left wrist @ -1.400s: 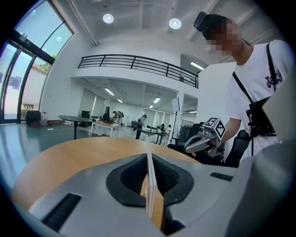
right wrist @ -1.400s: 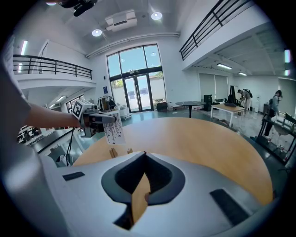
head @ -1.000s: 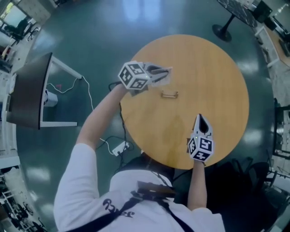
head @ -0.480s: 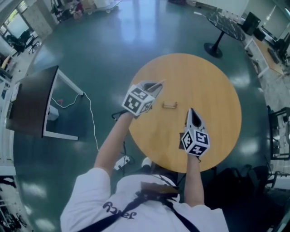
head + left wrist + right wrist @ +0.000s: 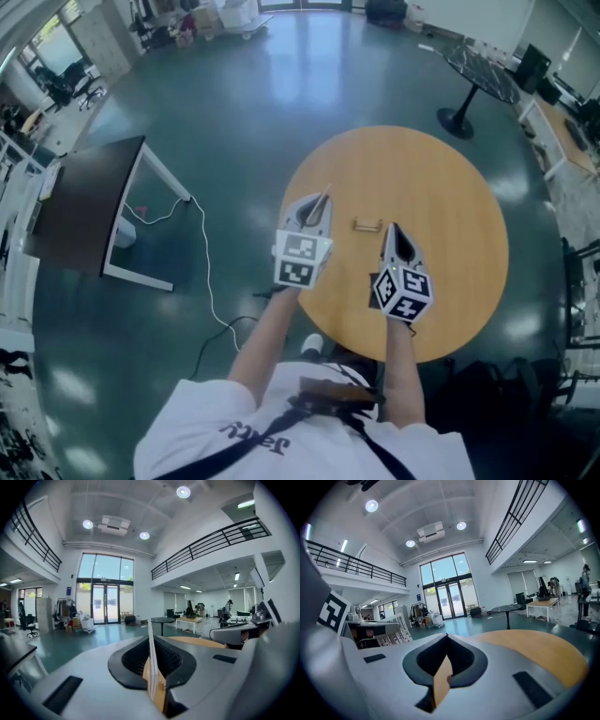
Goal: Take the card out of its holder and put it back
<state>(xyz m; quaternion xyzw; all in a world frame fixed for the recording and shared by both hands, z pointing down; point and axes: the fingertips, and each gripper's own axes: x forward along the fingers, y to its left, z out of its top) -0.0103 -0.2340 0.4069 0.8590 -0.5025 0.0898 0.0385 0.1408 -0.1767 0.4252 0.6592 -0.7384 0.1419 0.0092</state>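
My left gripper [image 5: 325, 194] hovers over the left part of the round wooden table [image 5: 450, 178], pointing away from me. It is shut on a thin clear card [image 5: 151, 658], which stands edge-on between the jaws [image 5: 150, 637]. The small wooden card holder [image 5: 367, 225] lies on the table between the two grippers, with nothing in it. My right gripper [image 5: 393, 228] hangs just right of the holder and is shut, with its tips meeting [image 5: 446, 636] and nothing between them.
A dark desk [image 5: 84, 202] stands to the left on the green floor, with a white cable [image 5: 208, 272] trailing from it. A black pedestal table [image 5: 478, 70] is at the back right. The table's near rim is just in front of my body.
My left gripper swung from pointing right to pointing away and drew back toward me, card still in it. The right gripper rose and moved forward beside the holder.
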